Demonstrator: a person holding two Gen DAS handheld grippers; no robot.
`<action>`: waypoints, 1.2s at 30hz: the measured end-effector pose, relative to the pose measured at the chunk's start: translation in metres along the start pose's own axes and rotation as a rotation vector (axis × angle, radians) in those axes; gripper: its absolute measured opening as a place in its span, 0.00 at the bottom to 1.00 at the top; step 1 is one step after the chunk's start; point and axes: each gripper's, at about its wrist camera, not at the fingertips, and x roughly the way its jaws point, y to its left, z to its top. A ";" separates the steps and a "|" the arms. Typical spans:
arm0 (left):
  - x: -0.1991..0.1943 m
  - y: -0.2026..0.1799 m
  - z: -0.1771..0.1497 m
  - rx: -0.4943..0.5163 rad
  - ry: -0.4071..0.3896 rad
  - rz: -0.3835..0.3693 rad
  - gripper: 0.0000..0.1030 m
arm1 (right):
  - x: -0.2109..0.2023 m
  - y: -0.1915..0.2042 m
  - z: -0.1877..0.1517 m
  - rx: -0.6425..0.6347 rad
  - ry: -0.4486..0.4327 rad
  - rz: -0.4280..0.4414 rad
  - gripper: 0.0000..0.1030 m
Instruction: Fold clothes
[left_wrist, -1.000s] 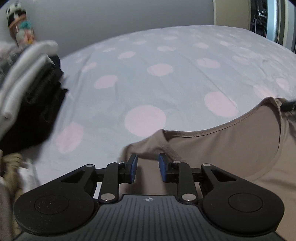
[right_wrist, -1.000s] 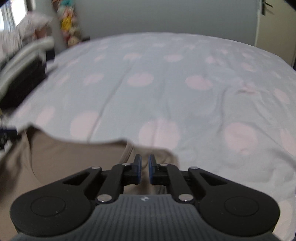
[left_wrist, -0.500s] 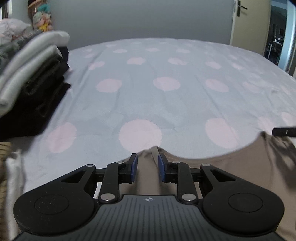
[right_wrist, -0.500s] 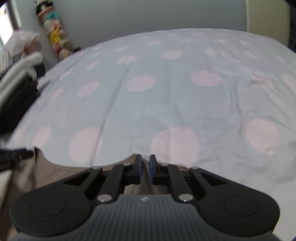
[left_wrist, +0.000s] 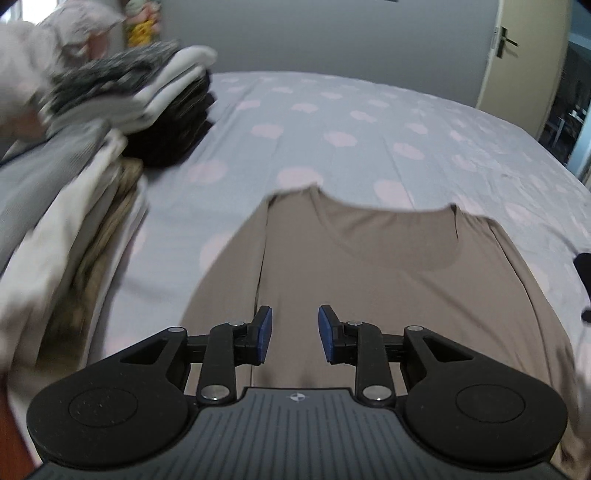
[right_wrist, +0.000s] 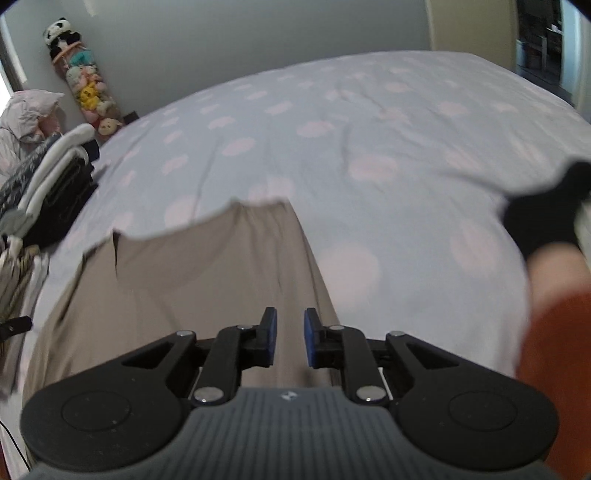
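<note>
Above the taupe shirt (left_wrist: 388, 266), both tongs (left_wrist: 293, 334) (right_wrist: 290, 338) hover, jaws parted.

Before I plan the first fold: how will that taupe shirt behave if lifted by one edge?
Probably floppy: the taupe shirt lies flat, following the dotted sheet. Likely light, since it looks thin. It may slide rather than catch on the smooth sheet.

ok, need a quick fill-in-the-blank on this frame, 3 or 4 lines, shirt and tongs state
1. The shirt lying on the bed is ____ in colour.
2. The bedsheet is pale blue with pink ____.
3. The left tongs and right tongs are both ____, gripping nothing.
4. The pile of folded clothes sits to the ____ of the shirt in the left wrist view.

Missing words: tan; dots; open; left
</note>
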 end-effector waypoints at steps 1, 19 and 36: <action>-0.007 -0.001 -0.009 -0.009 0.010 0.000 0.32 | -0.009 -0.003 -0.013 0.016 0.016 -0.006 0.19; -0.062 0.003 -0.108 -0.171 0.100 -0.036 0.33 | -0.070 -0.025 -0.140 0.175 0.260 -0.058 0.30; -0.058 0.026 -0.114 -0.250 0.105 -0.031 0.33 | -0.113 -0.029 -0.055 0.077 0.029 -0.168 0.02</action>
